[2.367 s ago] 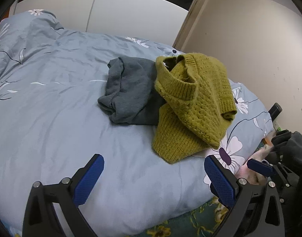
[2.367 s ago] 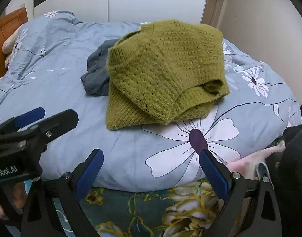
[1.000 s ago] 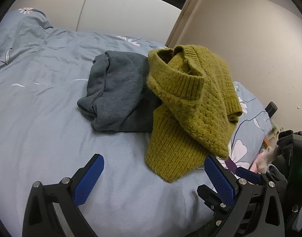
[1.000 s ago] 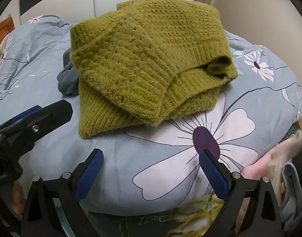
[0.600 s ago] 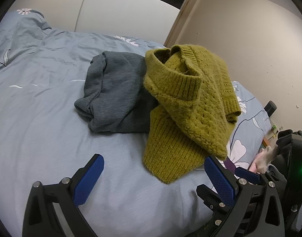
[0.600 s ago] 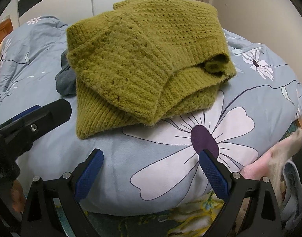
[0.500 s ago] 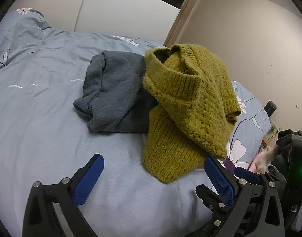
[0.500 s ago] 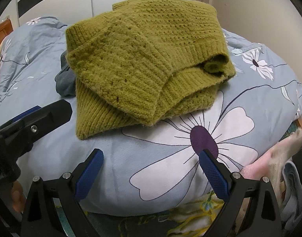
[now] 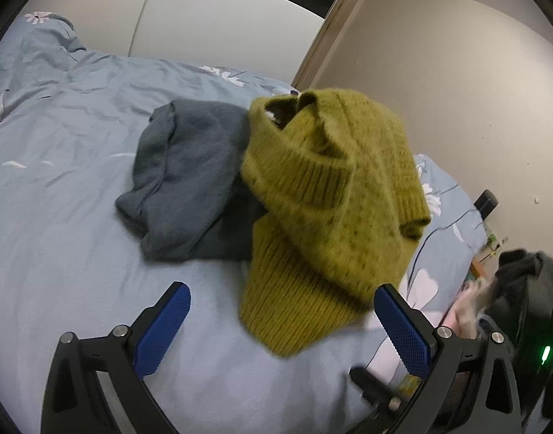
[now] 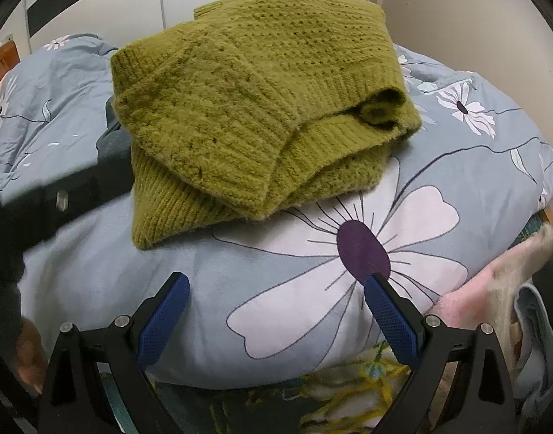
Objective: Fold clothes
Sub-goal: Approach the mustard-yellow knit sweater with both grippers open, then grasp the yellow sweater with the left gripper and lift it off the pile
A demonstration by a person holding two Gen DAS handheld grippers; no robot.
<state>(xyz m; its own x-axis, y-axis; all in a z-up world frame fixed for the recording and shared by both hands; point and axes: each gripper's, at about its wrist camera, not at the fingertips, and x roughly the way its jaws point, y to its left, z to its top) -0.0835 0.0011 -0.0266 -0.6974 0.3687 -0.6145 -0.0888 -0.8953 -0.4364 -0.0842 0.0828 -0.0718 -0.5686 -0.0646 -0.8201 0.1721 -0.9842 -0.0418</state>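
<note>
An olive-green knitted sweater (image 9: 327,195) (image 10: 254,108) lies bunched on the blue floral duvet (image 9: 59,181) (image 10: 348,271), partly over a dark grey garment (image 9: 189,181) to its left. In the right wrist view only a sliver of the grey garment (image 10: 112,137) shows behind the sweater. My left gripper (image 9: 280,322) is open just short of the sweater's ribbed hem, holding nothing. My right gripper (image 10: 274,311) is open over the bed's edge, below the sweater, also holding nothing. The left gripper's dark body (image 10: 52,199) appears blurred at the left of the right wrist view.
A wardrobe (image 9: 204,25) and a beige wall (image 9: 457,90) stand behind the bed. At the bed's right side lie pink and pale cloths (image 10: 493,289) and dark items (image 9: 522,289). A patterned green rug (image 10: 330,398) covers the floor below the bed edge.
Both grippers have drawn closer to the sweater, which fills more of each view. The left gripper is moving, blurred in the right view. Both stay open.
</note>
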